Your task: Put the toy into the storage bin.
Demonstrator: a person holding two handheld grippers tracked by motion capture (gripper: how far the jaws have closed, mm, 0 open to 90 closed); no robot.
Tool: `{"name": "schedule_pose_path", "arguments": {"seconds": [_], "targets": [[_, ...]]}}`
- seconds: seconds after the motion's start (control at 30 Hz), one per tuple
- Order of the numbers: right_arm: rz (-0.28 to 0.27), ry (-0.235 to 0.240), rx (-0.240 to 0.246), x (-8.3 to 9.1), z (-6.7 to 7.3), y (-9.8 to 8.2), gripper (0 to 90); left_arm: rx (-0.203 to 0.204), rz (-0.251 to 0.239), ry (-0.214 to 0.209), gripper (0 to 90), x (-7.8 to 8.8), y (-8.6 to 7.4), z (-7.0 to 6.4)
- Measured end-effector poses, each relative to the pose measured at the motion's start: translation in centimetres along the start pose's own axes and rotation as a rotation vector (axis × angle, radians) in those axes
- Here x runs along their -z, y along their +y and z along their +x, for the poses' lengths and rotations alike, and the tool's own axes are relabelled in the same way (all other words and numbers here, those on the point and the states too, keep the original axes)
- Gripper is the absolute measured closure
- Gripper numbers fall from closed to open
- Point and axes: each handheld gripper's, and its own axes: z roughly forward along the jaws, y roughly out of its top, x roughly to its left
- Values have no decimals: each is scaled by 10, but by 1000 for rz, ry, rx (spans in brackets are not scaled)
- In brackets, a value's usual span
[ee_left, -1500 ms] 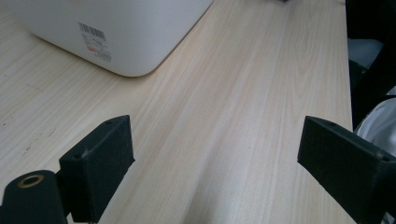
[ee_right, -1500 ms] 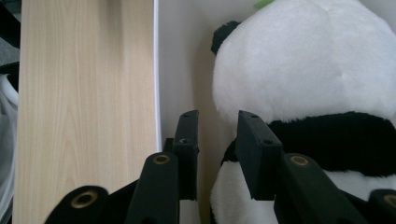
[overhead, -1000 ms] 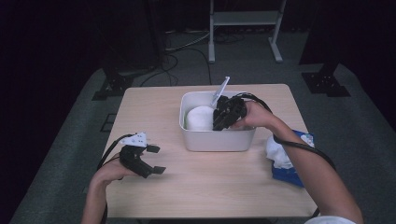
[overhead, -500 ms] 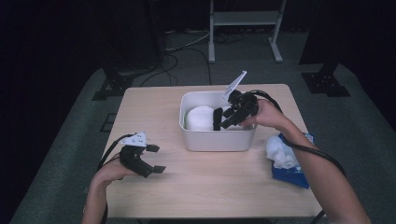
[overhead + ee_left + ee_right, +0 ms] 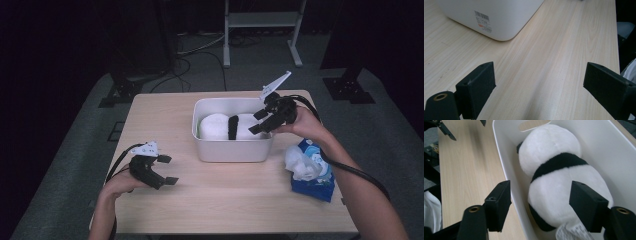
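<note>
A black-and-white plush panda (image 5: 226,126) (image 5: 559,177) lies inside a white plastic bin (image 5: 232,149) (image 5: 506,167) at the table's middle. My right gripper (image 5: 261,121) (image 5: 540,197) hovers above the bin's right end; its jaws have just been opening and now stand apart over the panda without touching it. My left gripper (image 5: 167,170) (image 5: 539,87) rests low at the front left of the table, open, with bare wood between its jaws. The bin's corner (image 5: 499,22) with a barcode label lies ahead of it.
A blue tissue pack (image 5: 312,170) with white tissue sticking out lies to the right of the bin, under my right forearm. The wooden table (image 5: 240,200) has dark floor, cables and stand legs beyond its far edge.
My right gripper has lifted out of the bin and drawn back to the right, its jaws spreading and the panda left lying in the bin. The left gripper has stayed put.
</note>
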Motion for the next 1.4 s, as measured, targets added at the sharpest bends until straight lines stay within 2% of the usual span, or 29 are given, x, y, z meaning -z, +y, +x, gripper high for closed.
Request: {"name": "schedule_pose_path", "arguments": {"seconds": [0.43, 0.77, 1.4], "targets": [[-42, -35, -63, 24, 1, -31, 272, 7, -8, -4, 92, -2, 0, 2], [-79, -68, -90, 42, 3, -52, 269, 8, -5, 6, 92, -4, 1, 2], [-121, -100, -145, 55, 8, -94, 267, 26, -16, 20, 92, -3, -3, 3]]}}
